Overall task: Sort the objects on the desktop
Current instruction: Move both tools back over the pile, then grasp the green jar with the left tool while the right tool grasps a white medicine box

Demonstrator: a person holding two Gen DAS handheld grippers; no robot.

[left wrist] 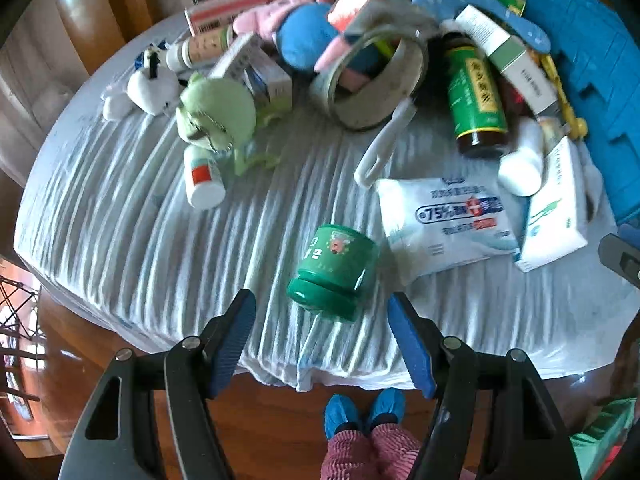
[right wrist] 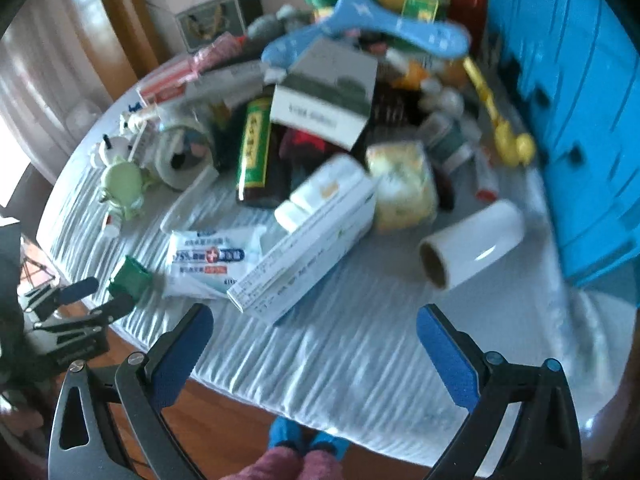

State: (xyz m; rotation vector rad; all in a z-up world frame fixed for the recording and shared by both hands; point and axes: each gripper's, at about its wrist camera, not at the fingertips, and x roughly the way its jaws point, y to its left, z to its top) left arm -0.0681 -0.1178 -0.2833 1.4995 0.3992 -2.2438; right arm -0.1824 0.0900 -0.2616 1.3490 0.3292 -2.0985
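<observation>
At the far left of the left wrist view, wooden floor and pale curtains are seen beyond the rim of a round table covered with a ribbed white cloth; the cloth looks soft and wrinkled, so objects may drag it if slid. Further in, a green plush toy lies beside a small white pill bottle; both are judged light, the plush yielding, the bottle rigid and smooth.

The left gripper is held wide open, nothing between its blue pads, and is aimed at a green jar lying on its side near the table's front edge, just ahead of the jaws. The jar appears hard, glossy plastic, probably light and liable to roll; a grasp across its round body, rather than its narrower lid end, is judged safest.

To its right a wet-wipes pack lies flat, soft and crinkly. Past it, a blue storage bin stands at the table's right.

In the blurred right wrist view, the right gripper is likewise spread wide and empty, above bare cloth, with a white paper roll lying ahead, near the bin.
</observation>
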